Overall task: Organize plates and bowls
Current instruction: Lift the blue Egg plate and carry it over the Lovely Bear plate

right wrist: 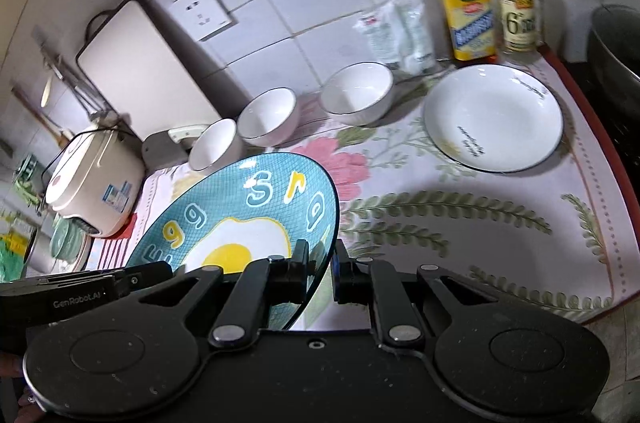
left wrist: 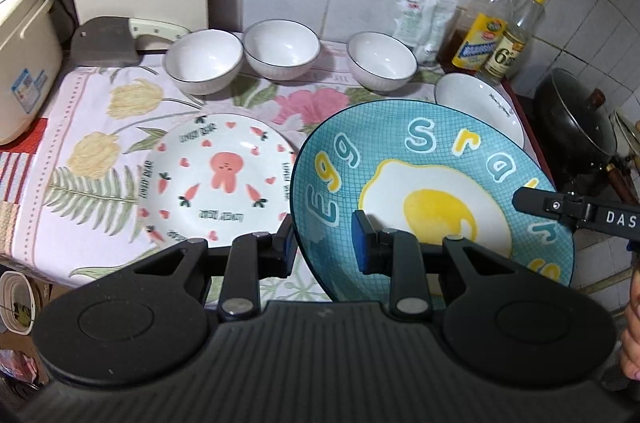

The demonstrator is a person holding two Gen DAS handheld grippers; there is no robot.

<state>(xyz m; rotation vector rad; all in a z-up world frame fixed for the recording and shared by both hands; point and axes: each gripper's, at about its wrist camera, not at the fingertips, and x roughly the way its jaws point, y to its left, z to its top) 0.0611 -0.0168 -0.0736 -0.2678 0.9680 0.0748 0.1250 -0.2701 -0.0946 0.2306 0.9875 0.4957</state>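
Gripping the blue egg plate (left wrist: pixel 420 159) from both sides: left gripper (left wrist: pixel 326 243) fingers are clamping its left rim, one pad under and one blue pad on the printed face; right gripper (right wrist: pixel 322 273) fingers are clenching the opposite rim, pinched tight. Plate is hanging tilted, lifted clear of the counter (right wrist: pixel 500 223), over the front-middle of the floral cloth. The right gripper's tip is poking into the left view at the plate's far rim.

Sitting flat on the cloth near the front edge, just left of the held plate, is the bunny plate (left wrist: pixel 216 175). Lined up along the back edge by the tiled wall are three white bowls (left wrist: pixel 204 61) (left wrist: pixel 282 47) (left wrist: pixel 382 59), first two nearly touching, third apart to the right. White deep plate (right wrist: pixel 494 117) is resting toward the back right corner, just in front of two bottles (right wrist: pixel 470 19) (right wrist: pixel 518 11) and a white packet (right wrist: pixel 400 31).

Rice cooker (right wrist: pixel 94 183) is standing at the left end, cleaver (left wrist: pixel 108 41) lying behind it near the bowls. Dark wok (left wrist: pixel 576 127) is sitting off the right edge.
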